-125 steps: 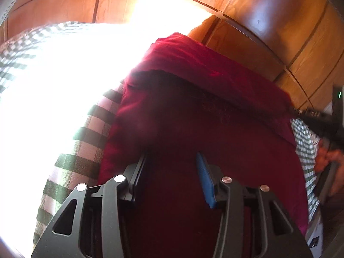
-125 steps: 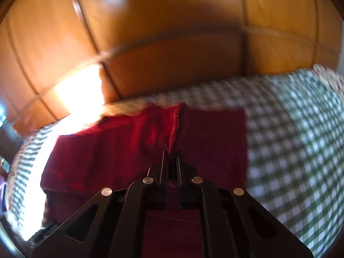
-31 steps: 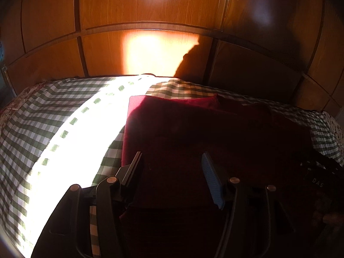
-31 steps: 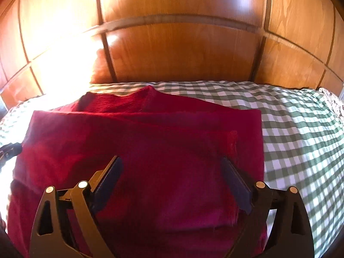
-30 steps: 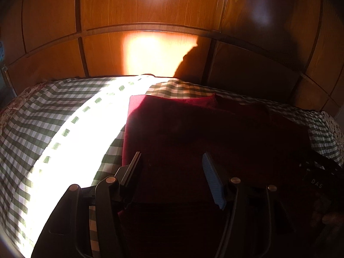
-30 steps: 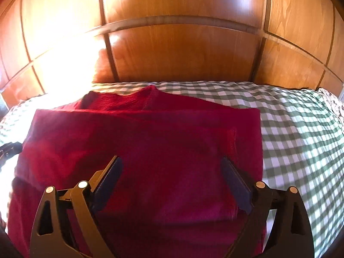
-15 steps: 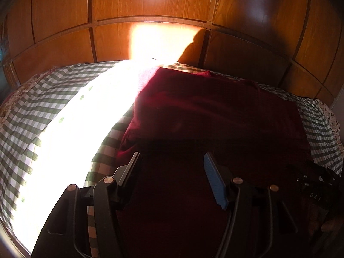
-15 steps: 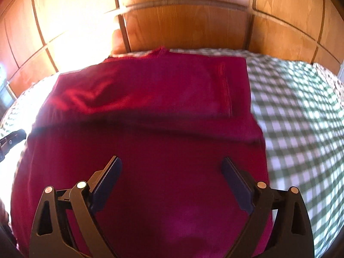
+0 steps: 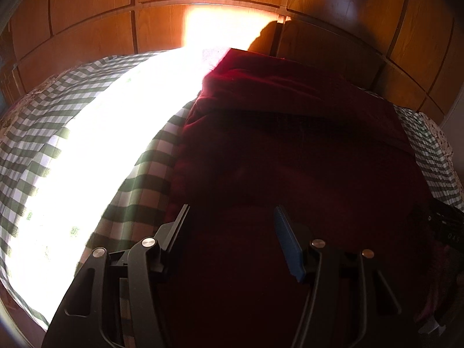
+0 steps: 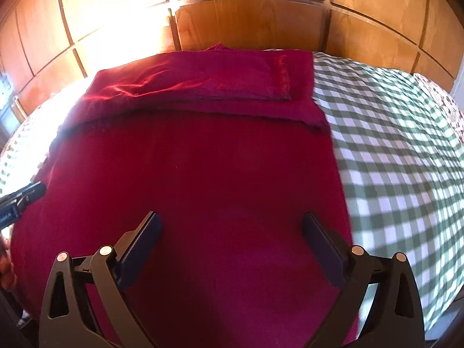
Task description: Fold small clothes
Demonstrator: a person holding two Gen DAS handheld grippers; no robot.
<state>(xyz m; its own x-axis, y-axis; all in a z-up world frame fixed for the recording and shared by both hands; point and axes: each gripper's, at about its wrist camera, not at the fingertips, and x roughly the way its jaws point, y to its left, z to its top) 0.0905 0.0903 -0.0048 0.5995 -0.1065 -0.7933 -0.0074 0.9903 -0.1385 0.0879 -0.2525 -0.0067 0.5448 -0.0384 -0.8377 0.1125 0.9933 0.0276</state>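
A dark red garment (image 10: pixel 197 168) lies flat on the green-and-white checked cloth (image 10: pixel 391 145), its far part folded over into a band (image 10: pixel 203 81). It also shows in the left wrist view (image 9: pixel 290 150), mostly in shadow. My right gripper (image 10: pixel 230 235) is open and empty, low over the near part of the garment. My left gripper (image 9: pixel 230 223) is open and empty over the garment's near left part. The left gripper's tip shows at the left edge of the right wrist view (image 10: pixel 20 197).
A wooden panelled wall (image 10: pixel 252 20) stands right behind the checked surface. A very bright sun patch (image 9: pixel 95 145) washes out the cloth left of the garment. The checked cloth's patterned border (image 10: pixel 443 107) runs along the right side.
Both grippers have moved forward and lower over the garment, which now fills more of both views. Both stay open. 4.2 s ago the right gripper was shut on a garment edge.
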